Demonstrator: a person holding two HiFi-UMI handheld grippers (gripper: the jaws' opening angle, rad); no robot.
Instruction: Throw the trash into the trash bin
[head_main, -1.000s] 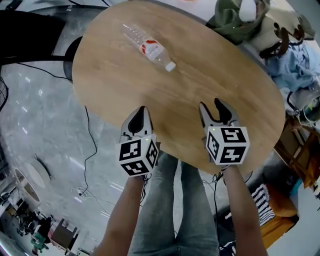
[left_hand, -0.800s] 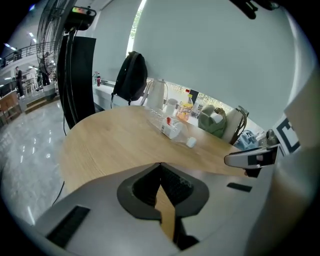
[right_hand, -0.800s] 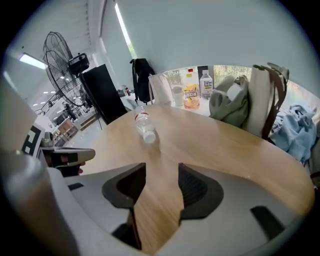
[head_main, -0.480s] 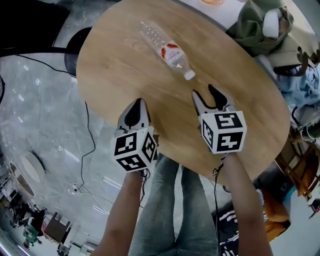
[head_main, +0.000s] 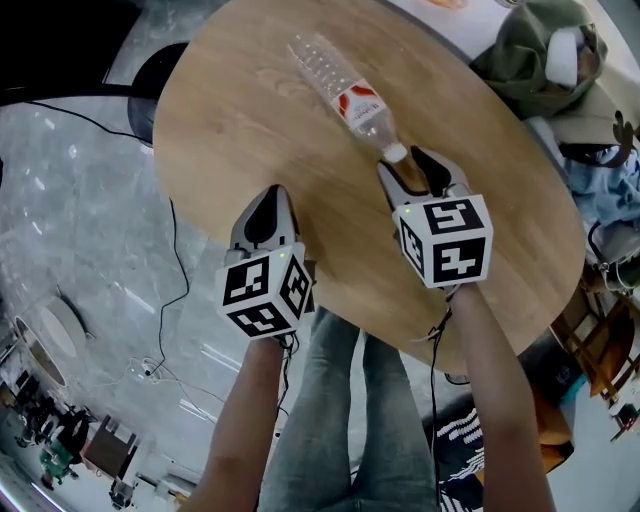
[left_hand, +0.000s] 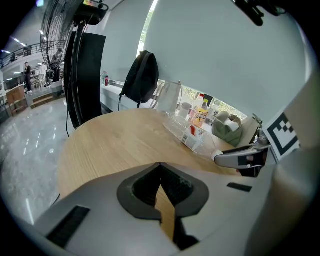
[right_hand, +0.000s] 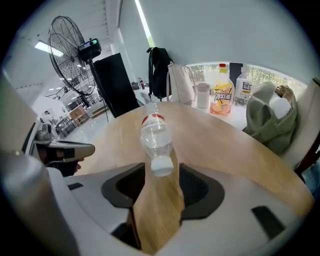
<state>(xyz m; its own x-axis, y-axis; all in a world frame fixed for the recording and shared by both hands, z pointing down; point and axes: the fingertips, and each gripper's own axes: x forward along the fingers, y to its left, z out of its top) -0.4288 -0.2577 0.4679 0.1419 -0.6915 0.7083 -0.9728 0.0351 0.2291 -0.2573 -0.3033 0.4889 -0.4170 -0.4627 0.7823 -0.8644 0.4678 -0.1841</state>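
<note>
The right gripper (head_main: 418, 168) has slid forward over the table (head_main: 240, 130). The plastic bottle (head_main: 345, 82), lying on its side, now pokes its cap between those wide-open jaws, ungripped. Alongside, the left gripper (head_main: 268, 205) is pinched closed, empty. A grab looks imminent.

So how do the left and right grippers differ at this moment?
The left gripper is shut, the right gripper open. The right gripper has the cap of the bottle at its jaw tips; the left gripper has nothing between its own. Both point across the table.
</note>
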